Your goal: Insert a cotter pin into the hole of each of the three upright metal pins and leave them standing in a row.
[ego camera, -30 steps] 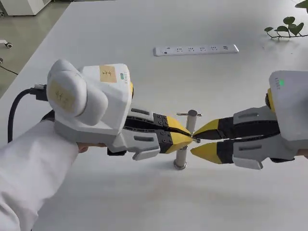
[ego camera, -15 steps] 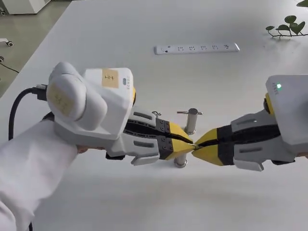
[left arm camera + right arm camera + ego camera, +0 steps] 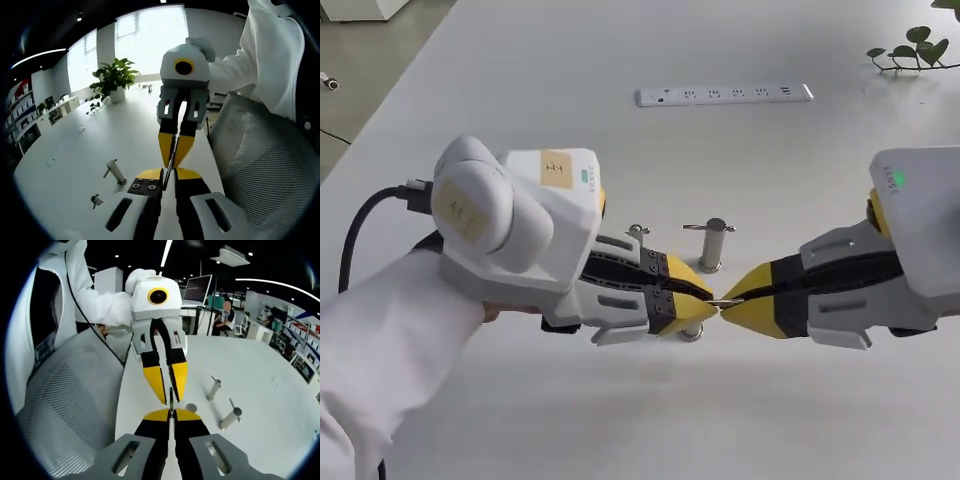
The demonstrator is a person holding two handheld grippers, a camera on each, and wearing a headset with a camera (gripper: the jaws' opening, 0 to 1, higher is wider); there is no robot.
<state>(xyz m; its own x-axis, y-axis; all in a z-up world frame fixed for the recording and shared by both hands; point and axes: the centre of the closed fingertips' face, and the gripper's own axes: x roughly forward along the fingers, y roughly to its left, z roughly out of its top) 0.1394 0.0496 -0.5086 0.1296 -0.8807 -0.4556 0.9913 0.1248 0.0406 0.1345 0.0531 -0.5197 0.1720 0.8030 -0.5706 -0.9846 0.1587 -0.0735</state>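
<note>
A thin cotter pin (image 3: 722, 302) bridges the yellow tips of both grippers above the white table (image 3: 620, 420). My right gripper (image 3: 727, 300) (image 3: 170, 414) is shut on one end of it. My left gripper (image 3: 710, 303) (image 3: 169, 173) has its jaws slightly apart around the other end. One upright metal pin (image 3: 712, 245) stands just beyond the tips with a cotter pin through its top. A second (image 3: 638, 232) peeks out behind the left gripper. The base of a third (image 3: 692, 332) shows below the left jaws.
A white power strip (image 3: 724, 95) lies far back on the table, and a plant sprig (image 3: 910, 55) sits at the back right. A black cable (image 3: 360, 220) trails off the left gripper. A mesh chair (image 3: 260, 165) stands at the table's near edge.
The right gripper went from open to shut on the cotter pin. The left jaws have eased slightly apart. Both grippers sit a little nearer to me than the standing pins.
</note>
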